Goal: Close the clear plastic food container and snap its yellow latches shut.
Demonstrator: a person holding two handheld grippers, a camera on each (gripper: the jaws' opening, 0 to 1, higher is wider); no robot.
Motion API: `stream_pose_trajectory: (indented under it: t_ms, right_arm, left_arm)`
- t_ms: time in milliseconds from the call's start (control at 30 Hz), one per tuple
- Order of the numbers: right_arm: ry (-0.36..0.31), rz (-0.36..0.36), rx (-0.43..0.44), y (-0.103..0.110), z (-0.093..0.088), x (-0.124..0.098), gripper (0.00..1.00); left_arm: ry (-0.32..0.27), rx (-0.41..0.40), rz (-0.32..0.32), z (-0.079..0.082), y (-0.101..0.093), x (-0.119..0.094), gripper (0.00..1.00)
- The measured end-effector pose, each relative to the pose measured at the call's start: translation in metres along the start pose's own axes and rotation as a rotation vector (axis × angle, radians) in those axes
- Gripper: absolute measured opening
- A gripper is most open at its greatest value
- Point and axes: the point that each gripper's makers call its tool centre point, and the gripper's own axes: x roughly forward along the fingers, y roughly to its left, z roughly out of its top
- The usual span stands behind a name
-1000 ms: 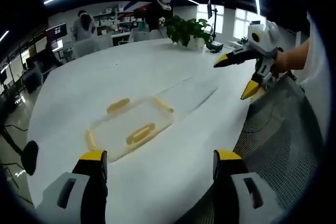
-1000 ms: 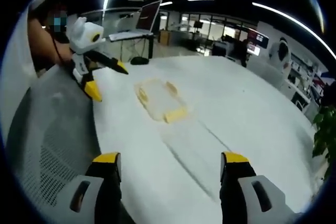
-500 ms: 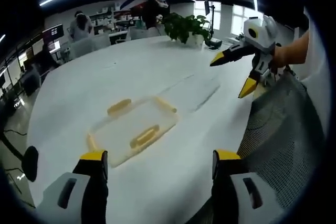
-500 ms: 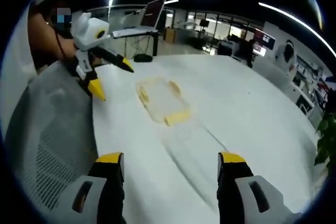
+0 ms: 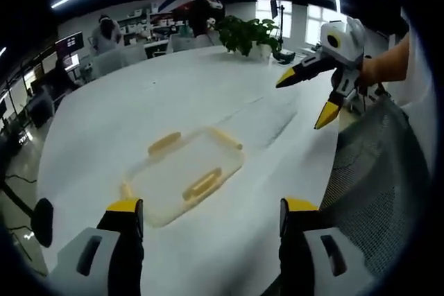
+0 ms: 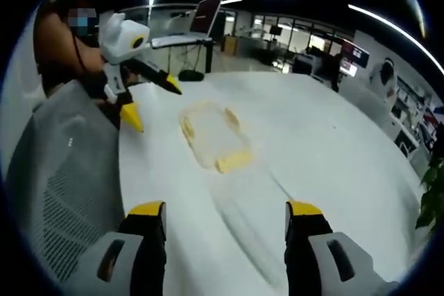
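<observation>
A clear plastic piece with yellow latches [image 5: 184, 175] [image 6: 211, 136] lies flat on the white table [image 5: 132, 102]. A second clear piece without latches [image 5: 263, 117] [image 6: 253, 216] lies beside it, apart from it; which is lid and which is base I cannot tell. My left gripper [image 5: 211, 209] [image 6: 154, 109] hangs open just short of the latched piece, nothing between its fingers. My right gripper [image 6: 225, 211] [image 5: 302, 102] is open too, held above the table edge near the plain clear piece.
A grey mesh chair back [image 5: 374, 171] [image 6: 62, 185] stands at the table edge between the two hands. A potted plant [image 5: 246, 36] sits at the far side. A laptop on a stand [image 6: 201, 22] and people at desks are beyond the table.
The left gripper view has drawn a little closer to the latched piece. The left gripper has risen slightly in the right gripper view. Both grippers stay open; the clear pieces have not moved.
</observation>
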Motion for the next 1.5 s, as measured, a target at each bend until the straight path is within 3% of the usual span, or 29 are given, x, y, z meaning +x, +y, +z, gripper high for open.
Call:
stream_pose_trajectory:
  t_ms: [1500]
  right_arm:
    - [0.019, 0.055, -0.098, -0.010, 0.020, 0.034, 0.66]
  left_arm:
    - [0.054, 0.085, -0.028, 0.000, 0.020, 0.017, 0.79]
